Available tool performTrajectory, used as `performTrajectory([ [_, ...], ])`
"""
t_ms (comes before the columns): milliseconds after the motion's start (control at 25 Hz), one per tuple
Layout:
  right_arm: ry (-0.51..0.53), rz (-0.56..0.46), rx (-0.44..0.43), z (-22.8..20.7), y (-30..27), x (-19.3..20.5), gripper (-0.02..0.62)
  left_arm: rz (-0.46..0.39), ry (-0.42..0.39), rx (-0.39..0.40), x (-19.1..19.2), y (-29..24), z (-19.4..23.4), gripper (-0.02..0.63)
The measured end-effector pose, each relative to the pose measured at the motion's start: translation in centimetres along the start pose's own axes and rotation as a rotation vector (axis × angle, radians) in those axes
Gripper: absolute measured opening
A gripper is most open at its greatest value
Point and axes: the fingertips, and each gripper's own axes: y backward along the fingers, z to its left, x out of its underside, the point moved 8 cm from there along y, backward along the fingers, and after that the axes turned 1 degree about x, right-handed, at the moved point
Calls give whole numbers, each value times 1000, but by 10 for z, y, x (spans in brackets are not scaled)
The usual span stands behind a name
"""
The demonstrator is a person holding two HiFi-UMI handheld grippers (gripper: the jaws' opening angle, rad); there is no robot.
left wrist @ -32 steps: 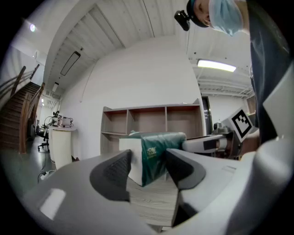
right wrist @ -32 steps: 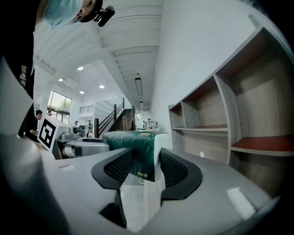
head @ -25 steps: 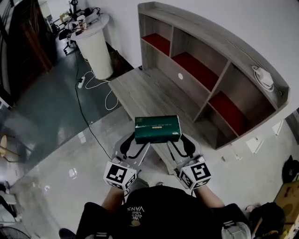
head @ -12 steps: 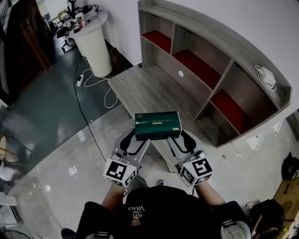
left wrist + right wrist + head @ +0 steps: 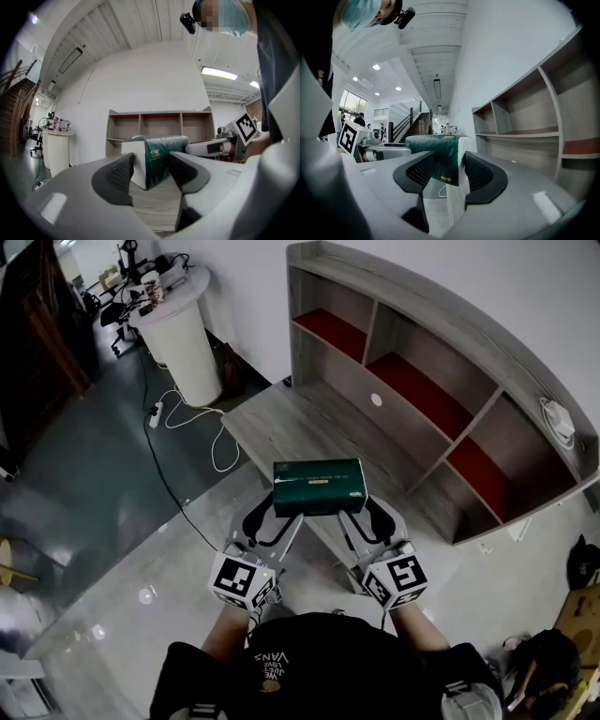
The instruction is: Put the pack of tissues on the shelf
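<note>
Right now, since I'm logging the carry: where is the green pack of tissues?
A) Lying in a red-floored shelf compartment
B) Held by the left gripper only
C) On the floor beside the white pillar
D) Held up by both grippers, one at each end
D: the pack of tissues is clamped at its ends by the left gripper and the right gripper, short of the shelf.

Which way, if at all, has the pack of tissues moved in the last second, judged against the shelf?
Yes. The pack of tissues has moved forward, further over the desk and nearer the shelf.
</note>
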Motion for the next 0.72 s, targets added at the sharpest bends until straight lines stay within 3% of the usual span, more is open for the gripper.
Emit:
performTrajectory([
  [480, -11, -27, 111, 47, -87, -3, 193, -5, -21, 113, -4, -2, 111, 262],
  [720, -27, -36, 172, 51, -114, -4, 193, -11, -32, 180, -7, -17, 146, 262],
])
